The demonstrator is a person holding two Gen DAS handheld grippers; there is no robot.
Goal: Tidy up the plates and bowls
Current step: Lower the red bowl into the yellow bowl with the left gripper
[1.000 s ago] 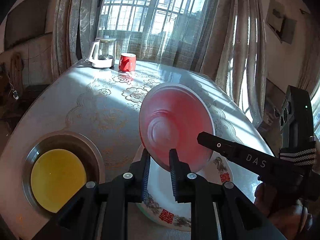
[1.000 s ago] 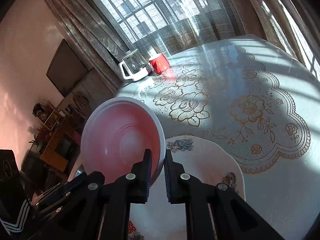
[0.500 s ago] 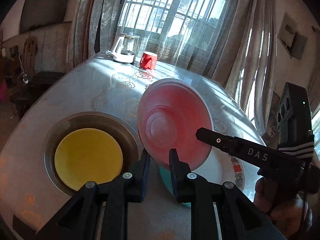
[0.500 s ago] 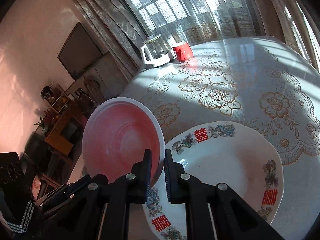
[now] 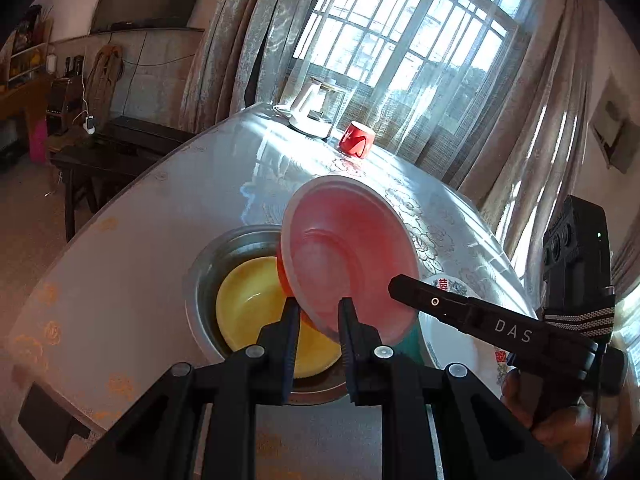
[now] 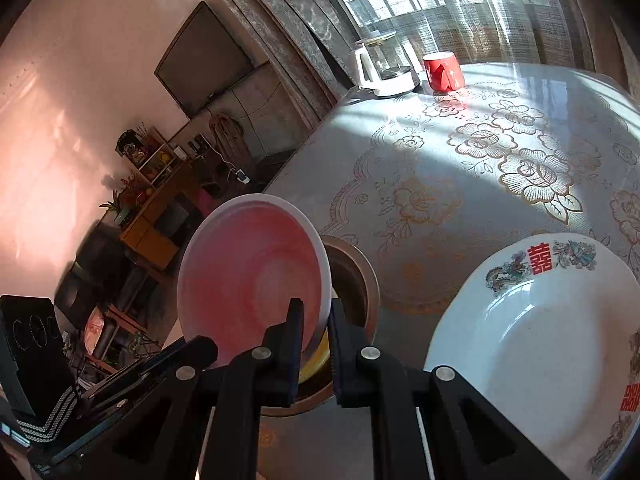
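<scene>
Both grippers pinch a pink plate [image 5: 348, 256] by its rim and hold it tilted in the air. My left gripper [image 5: 319, 320] is shut on its near edge. My right gripper [image 6: 316, 324] is shut on the opposite edge of the pink plate [image 6: 252, 280]. Below the plate sits a steel basin [image 5: 208, 280] with a yellow bowl [image 5: 248, 308] inside it. The pink plate hangs over the basin's right side. To the right lies a white plate with red characters [image 6: 532, 332], also visible behind the right gripper's arm as the white plate [image 5: 452, 332].
A glass kettle on a white base [image 5: 316, 112] and a red mug [image 5: 357, 141] stand at the table's far end by the window. The round table [image 6: 460, 168] has a lace-patterned cover. A dark bench [image 5: 104, 152] and shelves stand left of the table.
Both grippers carried the pink plate leftward, from above the white plate to above the steel basin with the yellow bowl. The white plate now lies off to the right.
</scene>
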